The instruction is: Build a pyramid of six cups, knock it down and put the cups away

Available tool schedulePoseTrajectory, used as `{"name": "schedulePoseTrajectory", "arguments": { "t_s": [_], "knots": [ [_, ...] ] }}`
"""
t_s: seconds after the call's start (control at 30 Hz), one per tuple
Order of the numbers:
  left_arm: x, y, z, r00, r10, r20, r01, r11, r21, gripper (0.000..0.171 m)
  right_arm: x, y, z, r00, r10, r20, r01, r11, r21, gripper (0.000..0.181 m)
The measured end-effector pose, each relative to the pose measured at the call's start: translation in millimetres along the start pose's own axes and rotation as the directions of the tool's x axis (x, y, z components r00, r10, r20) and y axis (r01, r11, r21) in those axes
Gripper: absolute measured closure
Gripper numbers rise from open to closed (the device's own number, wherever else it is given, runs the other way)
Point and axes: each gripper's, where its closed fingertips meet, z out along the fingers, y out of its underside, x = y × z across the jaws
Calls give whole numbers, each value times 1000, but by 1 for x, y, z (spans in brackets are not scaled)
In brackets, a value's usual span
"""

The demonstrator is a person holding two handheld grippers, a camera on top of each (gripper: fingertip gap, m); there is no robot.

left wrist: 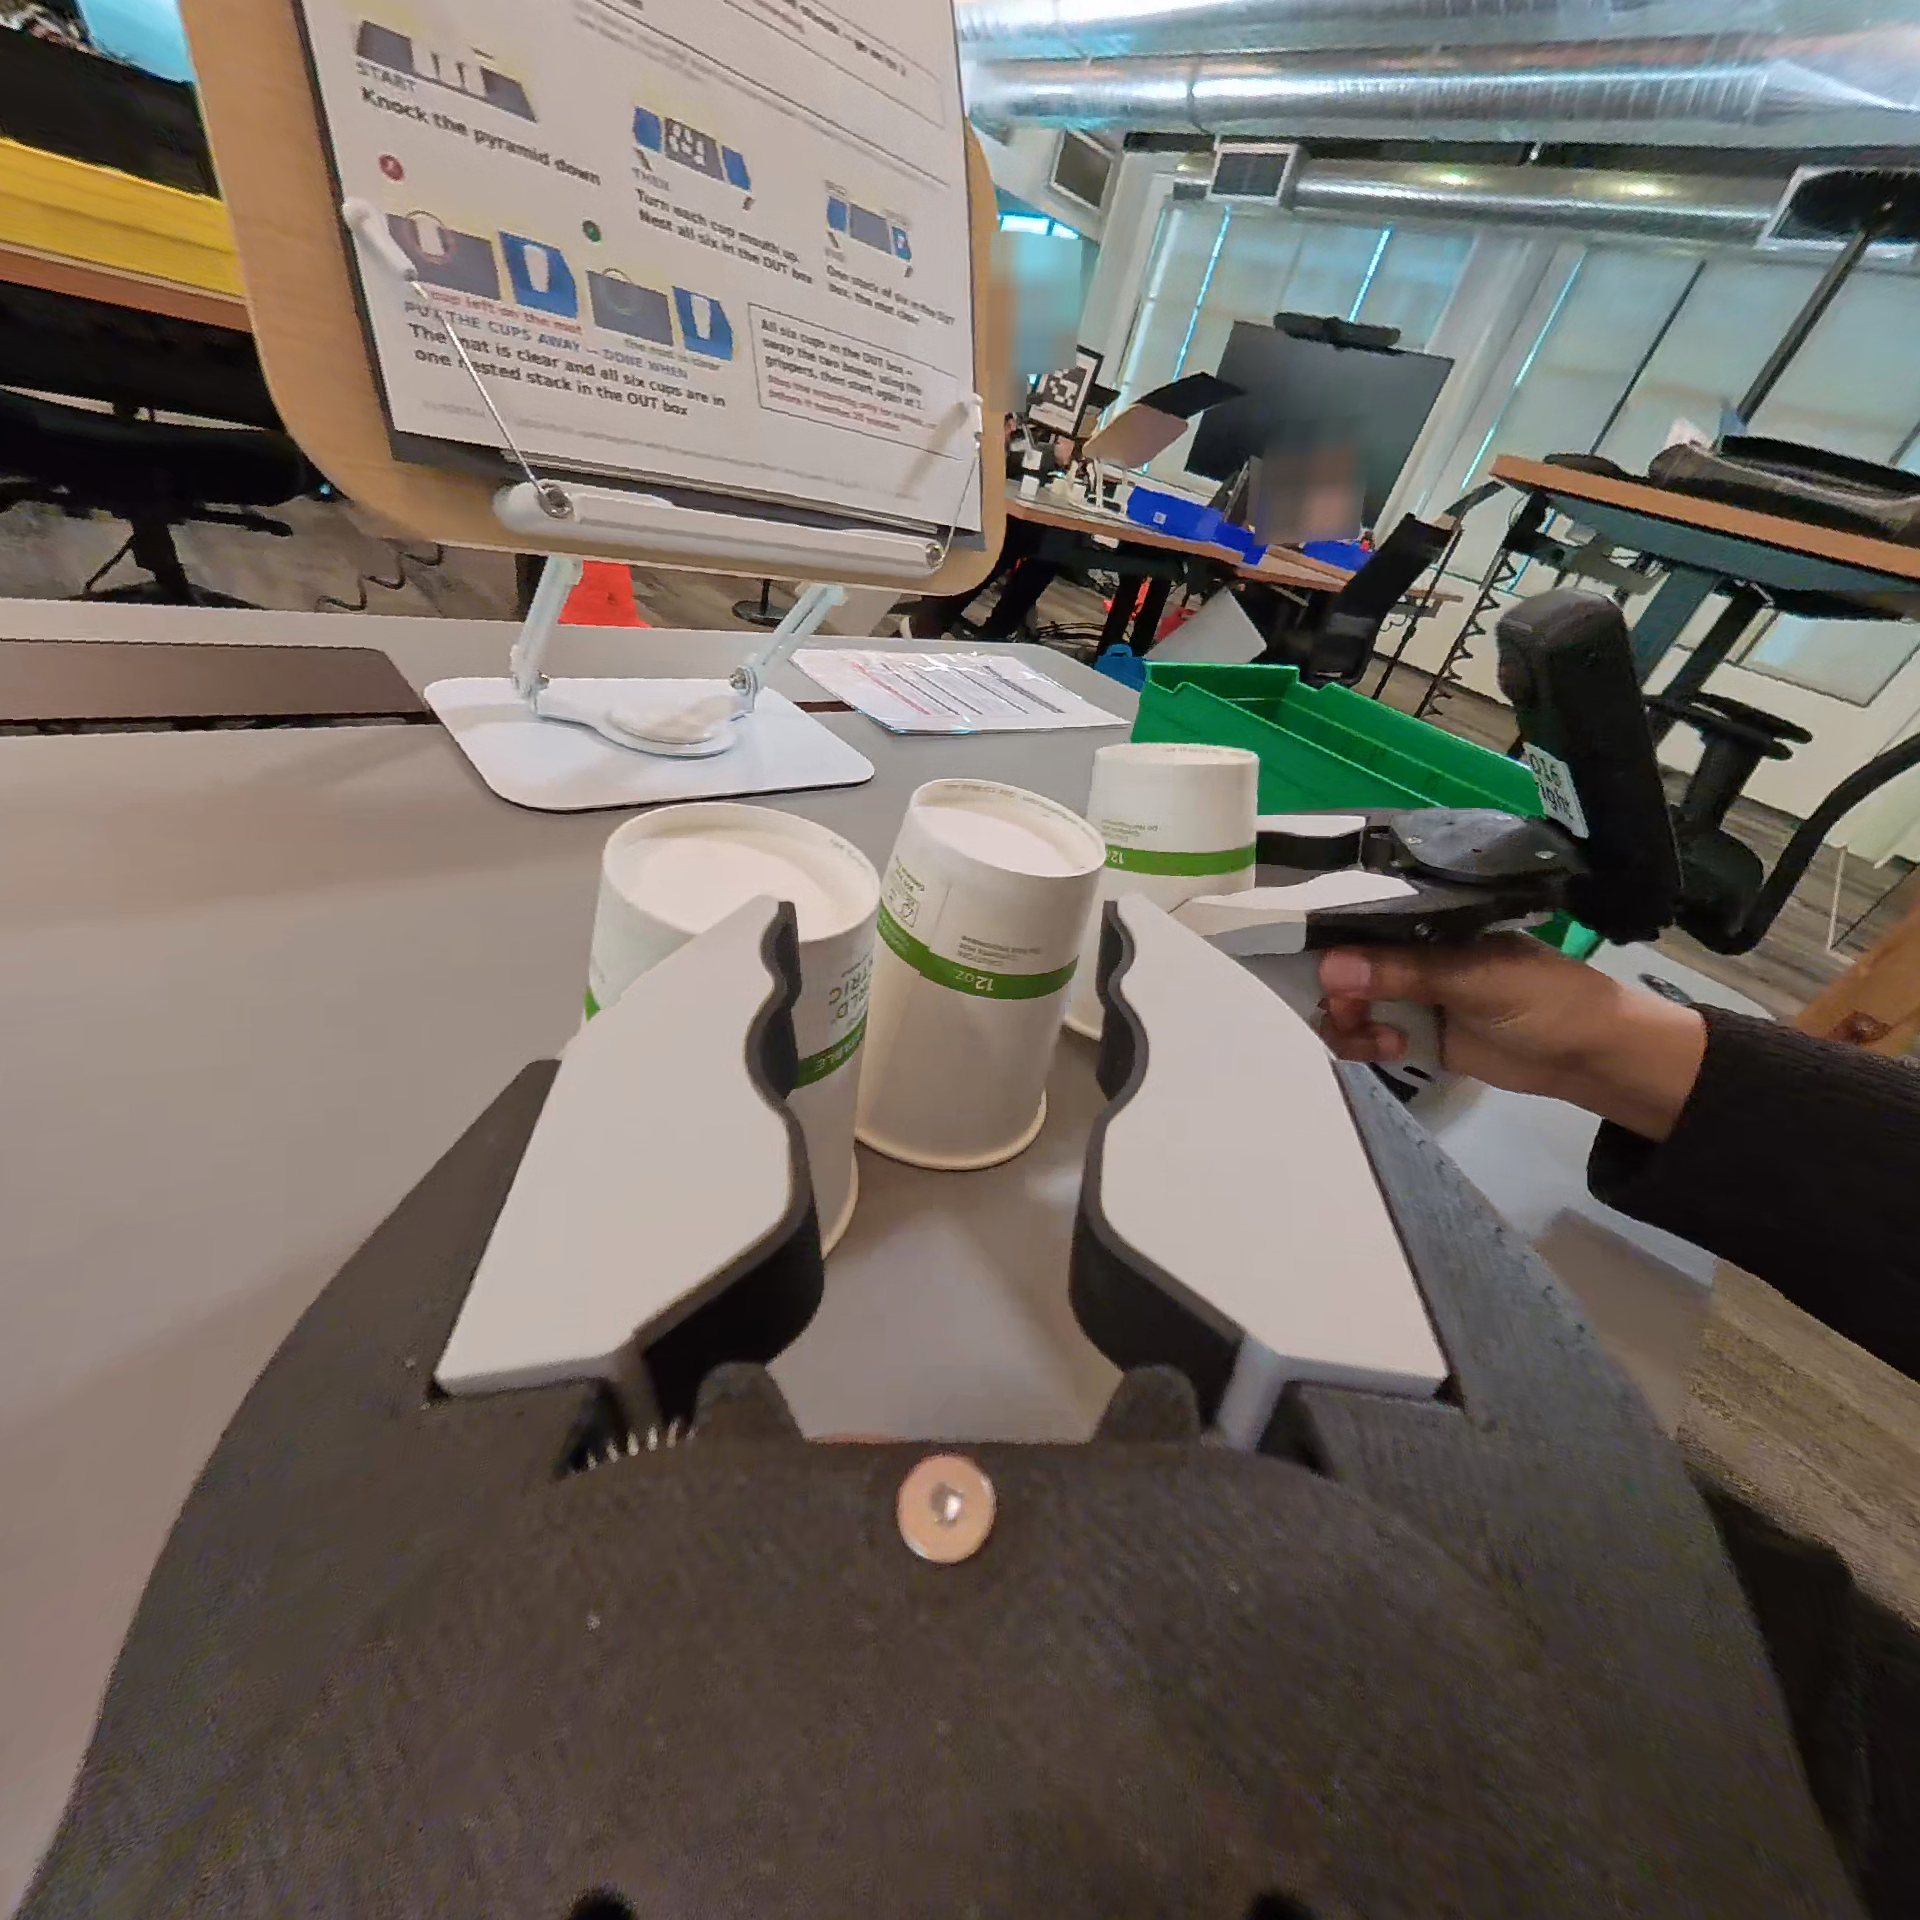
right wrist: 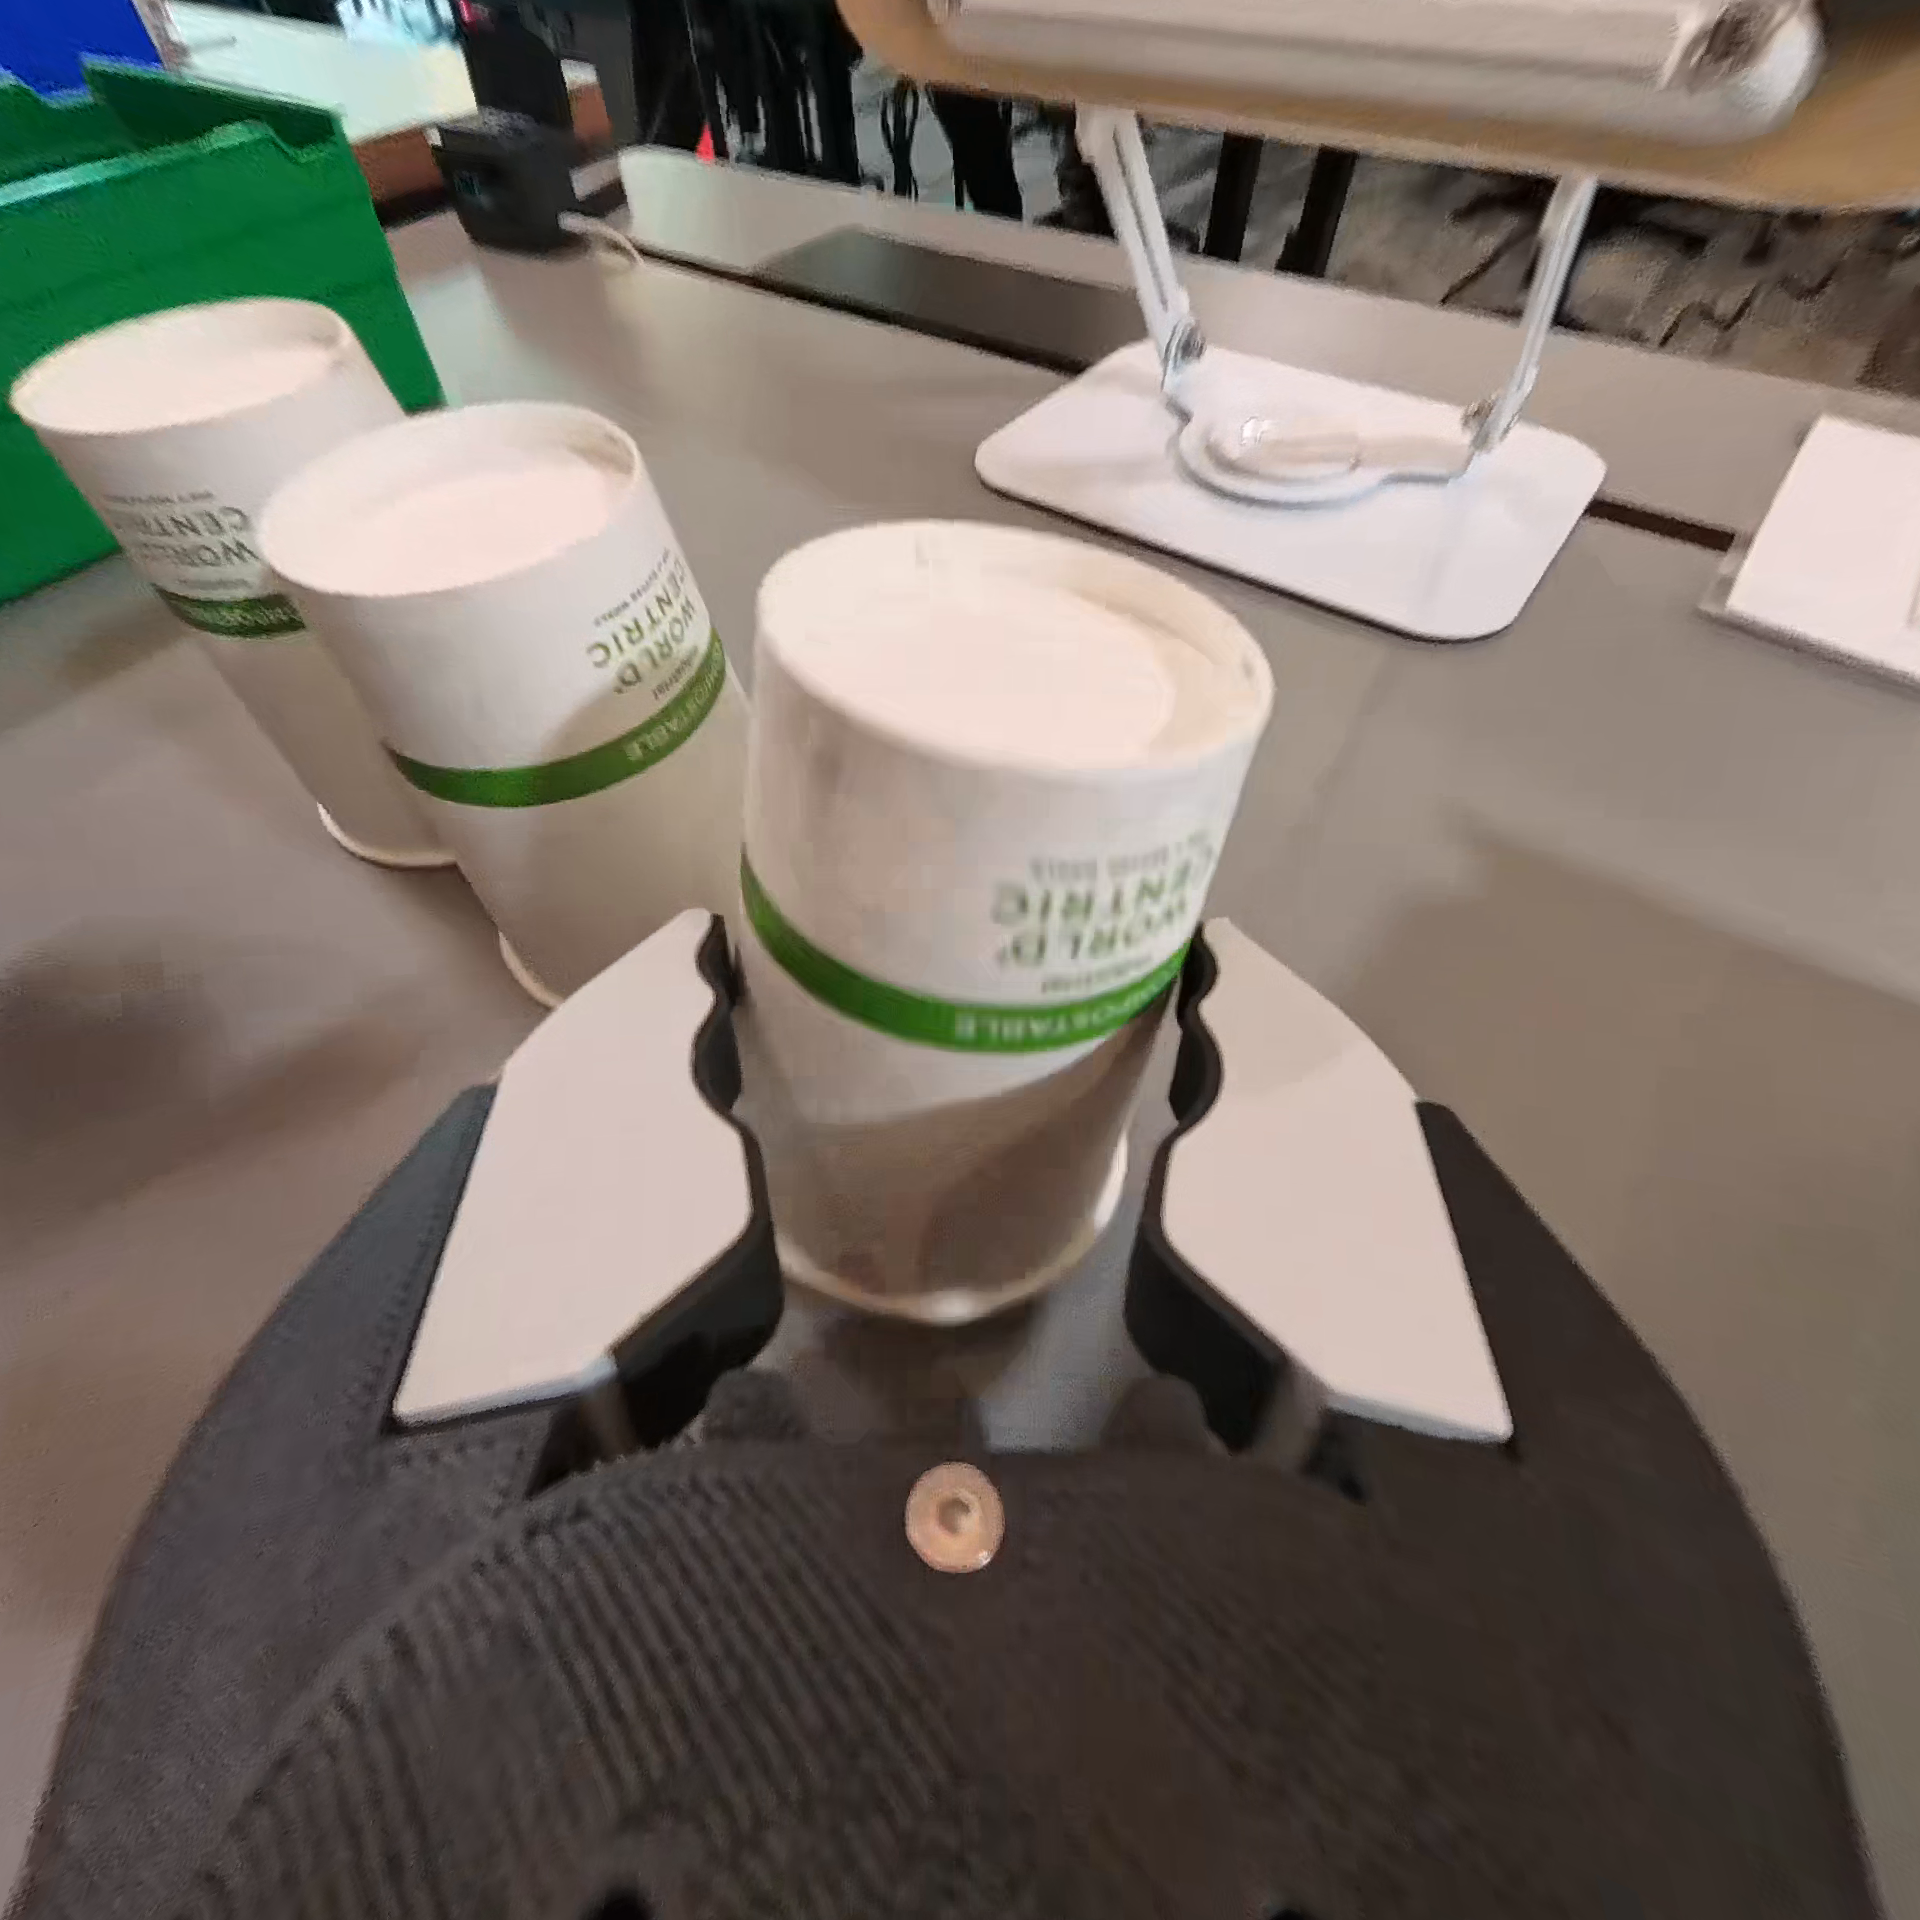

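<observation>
Three white paper cups with a green band stand upside down in a row on the grey table [left wrist: 260,987]. In the left wrist view my left gripper [left wrist: 945,966] is open and empty. Its left finger is in front of the left cup [left wrist: 727,873], and the middle cup [left wrist: 987,894] stands just beyond the gap. My right gripper [left wrist: 1226,878], held by a hand [left wrist: 1507,1029], straddles the right cup [left wrist: 1174,800]. In the right wrist view my right gripper [right wrist: 956,977] has its pads against both sides of that nearest cup [right wrist: 997,727]. The middle cup [right wrist: 468,561] and the far cup [right wrist: 187,416] are beyond it.
A white document stand [left wrist: 644,748] holding an instruction sheet is behind the cups; its base also shows in the right wrist view [right wrist: 1288,488]. A laminated sheet [left wrist: 956,686] lies next to it. A green bin [left wrist: 1330,738] sits at the back right. Another green bin wall [right wrist: 156,229] is behind the far cup.
</observation>
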Motion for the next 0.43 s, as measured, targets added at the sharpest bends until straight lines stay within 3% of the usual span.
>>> {"name": "schedulePoseTrajectory", "arguments": {
  "t_s": [0.13,0.43],
  "knots": [
    [-3,-1,-2,999,31,18,-31,1000,1,116,-3,17,5,1000,-24,6,24,992,-121,93],
    [-8,0,-2,999,35,31,-35,999,-5,117,-2,30,-5,987,-159,-41,149,973,-178,100]
  ]
}}
